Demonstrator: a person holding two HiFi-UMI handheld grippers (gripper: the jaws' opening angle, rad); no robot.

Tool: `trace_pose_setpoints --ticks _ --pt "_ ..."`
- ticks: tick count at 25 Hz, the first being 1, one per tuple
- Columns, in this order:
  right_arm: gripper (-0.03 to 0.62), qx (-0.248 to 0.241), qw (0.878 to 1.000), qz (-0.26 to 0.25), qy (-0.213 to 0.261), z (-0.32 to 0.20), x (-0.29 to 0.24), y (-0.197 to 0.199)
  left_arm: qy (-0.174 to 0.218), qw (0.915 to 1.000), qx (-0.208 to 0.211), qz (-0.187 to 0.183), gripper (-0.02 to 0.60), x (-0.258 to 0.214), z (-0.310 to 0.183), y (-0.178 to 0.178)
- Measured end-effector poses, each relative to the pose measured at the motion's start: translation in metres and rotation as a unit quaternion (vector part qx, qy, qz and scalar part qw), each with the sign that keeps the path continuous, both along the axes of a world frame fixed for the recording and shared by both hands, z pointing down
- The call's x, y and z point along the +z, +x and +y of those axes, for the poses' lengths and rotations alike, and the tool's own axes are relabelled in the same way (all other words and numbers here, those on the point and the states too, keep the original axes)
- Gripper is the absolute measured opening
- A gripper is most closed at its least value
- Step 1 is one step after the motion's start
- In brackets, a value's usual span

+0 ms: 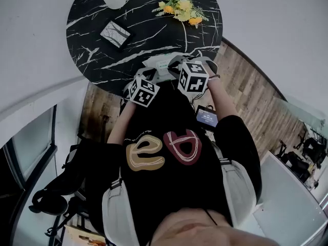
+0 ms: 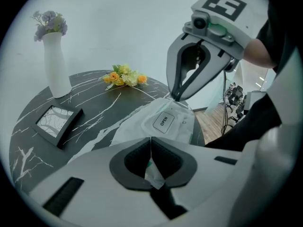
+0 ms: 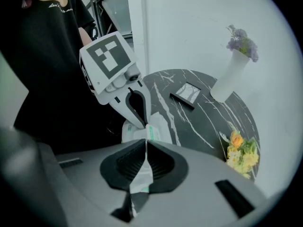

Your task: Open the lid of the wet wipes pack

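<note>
Head view puts you above a round table of black stone with white veins, smooth and hard. The wet wipes pack lies at its near edge, straight in front of you and between your two tools.

As for progress, I judge the opening itself not yet begun. You have the pack held at both ends and nothing more. The left gripper has its jaws pressed together on a thin fold of the pack's near end, where white film with a trace of green shows between the ribbed dark pads. The right gripper is likewise nipped shut on the crimped seam at the opposite end. What remains is the whole lifting of the lid. You would probably need to free one tool and get a jaw tip under the flap's edge while the other steadies the pouch.

The pack is a soft, pillow-shaped pouch of white film that is slightly creased, so expect it to give and slide on the polished top. Its lid lies flat and shut on the upper face. It is a rounded rectangle that looks like stiffer plastic, and it carries an OPEN label.

Farther back on the table stand a tall matte white vase, a dark-edged picture frame and a loose spray of yellow and orange flowers, all well apart from the pack.
</note>
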State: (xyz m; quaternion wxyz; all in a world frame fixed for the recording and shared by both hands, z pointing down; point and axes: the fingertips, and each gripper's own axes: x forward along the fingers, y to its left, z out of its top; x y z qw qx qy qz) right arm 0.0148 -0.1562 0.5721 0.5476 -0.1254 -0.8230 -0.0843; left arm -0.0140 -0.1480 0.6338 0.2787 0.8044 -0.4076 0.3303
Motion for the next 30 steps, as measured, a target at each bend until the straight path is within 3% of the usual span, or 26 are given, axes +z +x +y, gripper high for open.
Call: trace_pose_setpoints --ticks 10,30 --pt "0.02 0.011 0.999 -0.021 0.024 -0.026 -0.008 -0.013 -0.001 0.9999 -0.014 0.0 0.02 0.001 0.0 -0.001" --pt "0.025 0.035 0.999 -0.037 -0.016 -0.072 0.009 -0.033 -0.006 0.9995 -0.031 -0.009 0.02 0.001 -0.002 -0.001"
